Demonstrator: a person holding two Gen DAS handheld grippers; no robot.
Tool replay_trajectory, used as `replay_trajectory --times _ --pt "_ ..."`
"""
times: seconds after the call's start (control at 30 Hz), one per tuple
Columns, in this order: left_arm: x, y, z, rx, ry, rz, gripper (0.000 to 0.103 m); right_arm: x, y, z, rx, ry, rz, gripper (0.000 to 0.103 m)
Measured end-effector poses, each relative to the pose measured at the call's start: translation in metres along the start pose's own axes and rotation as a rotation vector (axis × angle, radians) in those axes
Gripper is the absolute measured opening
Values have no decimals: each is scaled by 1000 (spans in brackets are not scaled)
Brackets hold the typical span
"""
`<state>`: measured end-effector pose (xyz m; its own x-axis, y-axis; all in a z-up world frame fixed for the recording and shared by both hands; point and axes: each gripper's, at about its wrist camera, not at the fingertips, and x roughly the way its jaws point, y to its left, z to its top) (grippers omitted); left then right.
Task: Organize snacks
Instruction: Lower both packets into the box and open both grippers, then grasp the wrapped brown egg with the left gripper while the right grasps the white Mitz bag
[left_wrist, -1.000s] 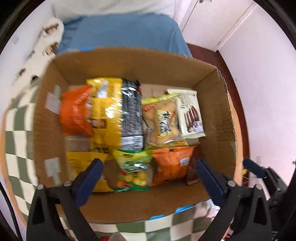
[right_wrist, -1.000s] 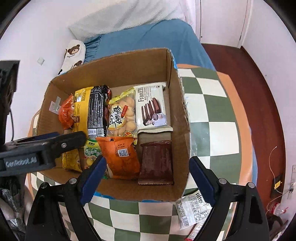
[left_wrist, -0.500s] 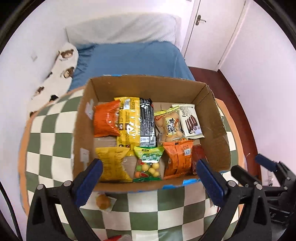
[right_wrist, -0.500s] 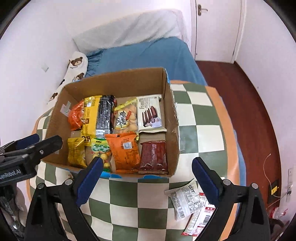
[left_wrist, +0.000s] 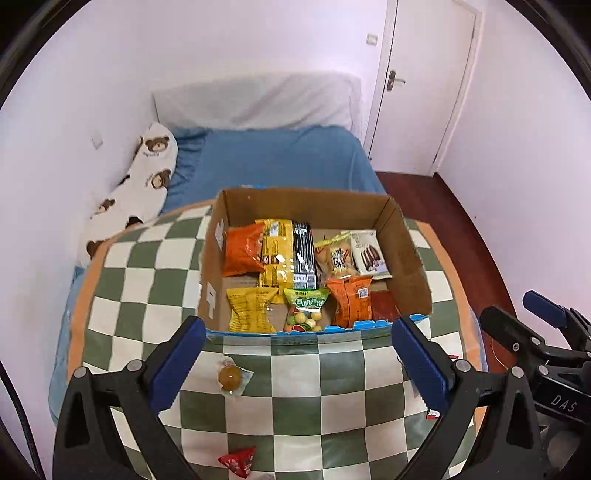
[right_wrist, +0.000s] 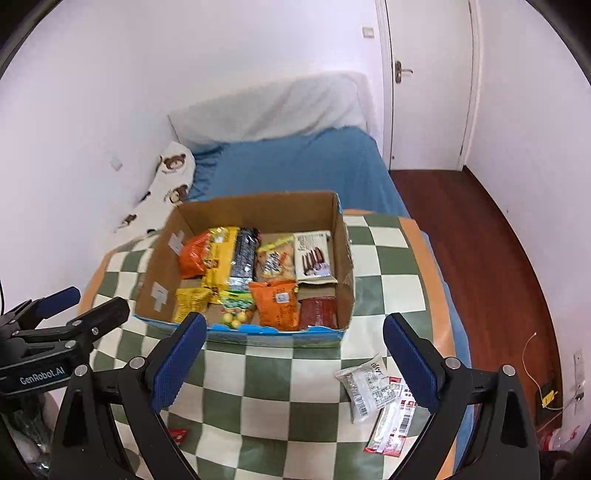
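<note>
A cardboard box (left_wrist: 306, 206) stands on the checked table (left_wrist: 147, 280), filled with several snack packets: orange, yellow, black, green and brown ones. My left gripper (left_wrist: 298, 325) hovers open before the box's near wall with nothing between its fingers. My right gripper (right_wrist: 294, 319) is open too and holds nothing, also short of the box (right_wrist: 255, 206). Loose on the cloth lie a wrapped yellow candy (left_wrist: 229, 376), a red packet (left_wrist: 238, 459), a white packet (right_wrist: 364, 387) and red-white sachets (right_wrist: 393, 421). Each gripper shows at the edge of the other's view.
A bed with a blue sheet (left_wrist: 280, 162) and a bear-print pillow (left_wrist: 144, 177) lies behind the table. A white door (right_wrist: 424, 81) and dark wooden floor (right_wrist: 480, 240) are at the right. The table's orange rim (right_wrist: 424, 258) curves close to the box.
Both grippers have risen and drawn back from over the box. The box now looks smaller, and the table front with its loose snacks has come into view.
</note>
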<state>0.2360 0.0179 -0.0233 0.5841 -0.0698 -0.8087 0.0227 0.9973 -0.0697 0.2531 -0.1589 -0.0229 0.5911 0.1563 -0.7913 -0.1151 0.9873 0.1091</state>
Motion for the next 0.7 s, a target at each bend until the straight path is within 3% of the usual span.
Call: replay_trajectory --times 0.2,0.37,0.57,0.7 --pt "-22 -3 -7 -2 -28 7 103 -25 6 -6 15 -25 51 98" --pt "-5 -5 -19 -22 24 46 103 -17 -15 -15 83 14 62 100" --pt "48 -15 -48 -43 131 95 103 28 -85 -36 199 158 5 100" --pt "88 -23 -71 -59 213 115 103 81 -126 -56 213 287 -11 100"
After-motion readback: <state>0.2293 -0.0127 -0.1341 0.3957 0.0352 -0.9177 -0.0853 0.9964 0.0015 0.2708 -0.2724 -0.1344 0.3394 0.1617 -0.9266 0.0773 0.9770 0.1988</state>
